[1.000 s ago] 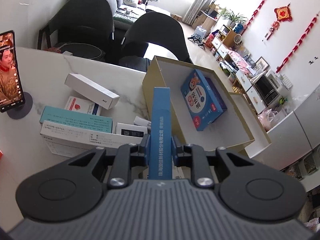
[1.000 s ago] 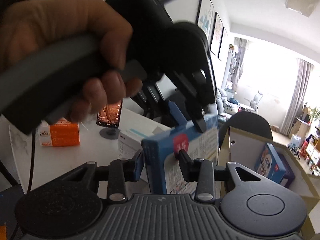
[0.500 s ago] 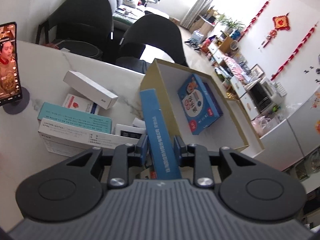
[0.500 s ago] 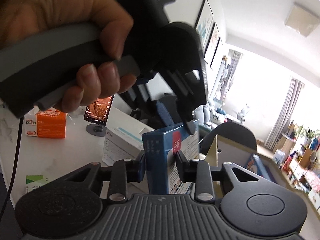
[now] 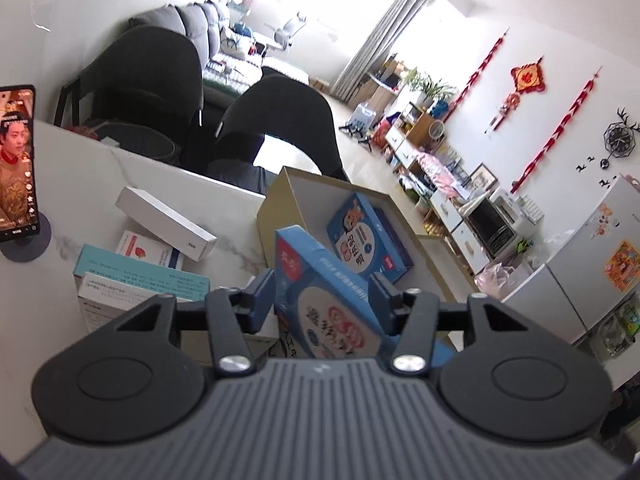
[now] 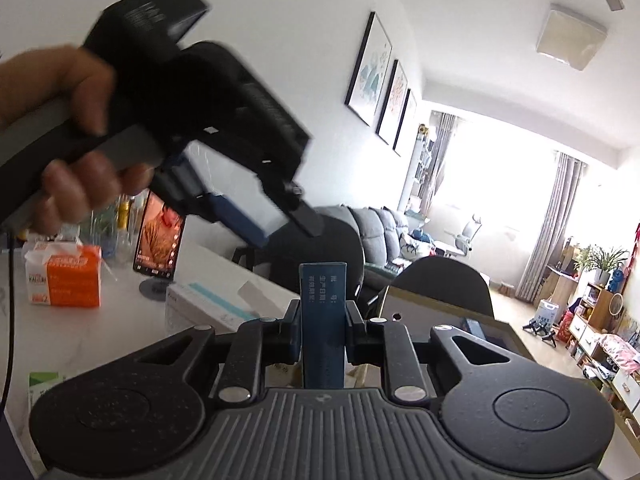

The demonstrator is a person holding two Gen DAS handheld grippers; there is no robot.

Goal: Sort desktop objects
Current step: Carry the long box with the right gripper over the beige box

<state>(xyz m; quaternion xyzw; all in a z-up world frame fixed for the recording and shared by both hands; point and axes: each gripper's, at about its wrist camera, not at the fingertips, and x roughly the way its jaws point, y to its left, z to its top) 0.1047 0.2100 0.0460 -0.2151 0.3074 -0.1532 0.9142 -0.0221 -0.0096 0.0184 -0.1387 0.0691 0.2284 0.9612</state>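
My right gripper [image 6: 323, 319] is shut on the narrow sides of a blue medicine box [image 6: 323, 292], held upright and edge-on above the white table. A hand [image 6: 76, 120] holds my left gripper [image 6: 276, 220] higher up and to the left, fingers apart with only wall showing between them. In the left wrist view the left gripper [image 5: 324, 288] stands wide open, and the same blue box [image 5: 328, 312] lies tilted, face up, in the gap below. Beyond is the open cardboard box [image 5: 280, 200], with a blue cartoon box [image 5: 364, 236] inside.
Left of the cardboard box is a pile: a long white box [image 5: 164, 218], a red-and-white box [image 5: 144, 250], a teal box [image 5: 132, 268]. A phone on a stand [image 5: 16, 164] plays video. An orange tissue pack [image 6: 66, 276] stands far left. Black chairs [image 5: 288, 120] line the far edge.
The left gripper has opened, let go of the blue box and risen away. The right gripper keeps the box and has turned it edge-on.
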